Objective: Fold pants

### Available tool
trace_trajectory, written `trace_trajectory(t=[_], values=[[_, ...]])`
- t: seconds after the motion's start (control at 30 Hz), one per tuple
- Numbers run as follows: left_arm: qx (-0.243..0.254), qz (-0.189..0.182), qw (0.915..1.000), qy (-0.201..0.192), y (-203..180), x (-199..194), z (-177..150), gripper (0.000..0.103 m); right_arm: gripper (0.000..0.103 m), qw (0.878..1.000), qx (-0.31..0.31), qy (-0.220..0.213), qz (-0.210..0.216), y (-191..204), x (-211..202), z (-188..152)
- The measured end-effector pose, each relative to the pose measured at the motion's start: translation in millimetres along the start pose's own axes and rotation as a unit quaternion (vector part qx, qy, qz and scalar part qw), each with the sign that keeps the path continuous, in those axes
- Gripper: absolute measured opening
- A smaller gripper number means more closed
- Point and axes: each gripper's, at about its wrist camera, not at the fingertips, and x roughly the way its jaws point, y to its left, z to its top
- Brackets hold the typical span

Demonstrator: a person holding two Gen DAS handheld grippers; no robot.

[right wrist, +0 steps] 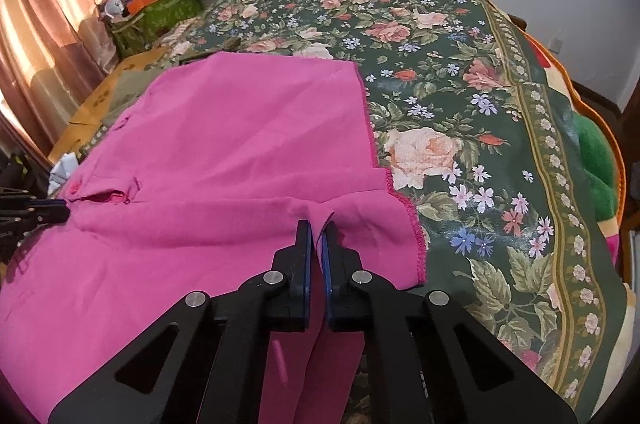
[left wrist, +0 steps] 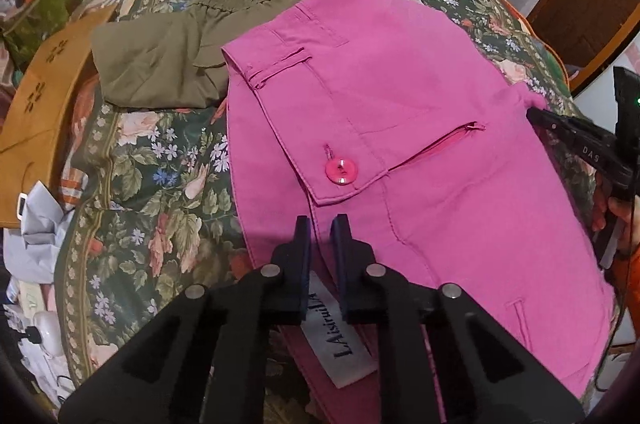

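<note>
Pink pants (left wrist: 420, 112) lie partly folded on the floral bed (right wrist: 480, 104); the right gripper (right wrist: 319, 228) pinches their fabric, the left gripper (left wrist: 321, 224) hovers narrowly parted. Further folds remain.

Hidden and cut-off parts

The pink pants (left wrist: 420, 144) run off the bottom edge, their legs unseen; they cover the olive garment's (left wrist: 160, 64) right side, and the left gripper's (left wrist: 321, 224) frame hides part of the white label (left wrist: 340, 344).
</note>
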Motion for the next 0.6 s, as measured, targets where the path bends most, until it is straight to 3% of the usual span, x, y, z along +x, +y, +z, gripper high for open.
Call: trace_trajectory(t=[0.2, 0.4, 0.53, 0.6], values=[[0.019, 0.028, 0.9994, -0.01, -7, 2, -2, 0.013, 0.003, 1.0, 0.001, 0.014, -0.021, -2, 6, 0], [0.057, 0.053, 0.9967, -0.023, -15, -3, -4, 0.016, 0.005, 1.0, 0.003, 0.015, -0.002, -6, 0, 1], [0.043, 0.045, 0.9977, -0.027, -11, -9, 0, 0.019, 0.02, 1.0, 0.02, 0.009, 0.006, -10, -11, 1], [0.035, 0.042, 0.9979, -0.036, -8, -15, 5, 0.027, 0.038, 1.0, 0.028, 0.006, 0.01, -15, -19, 2]])
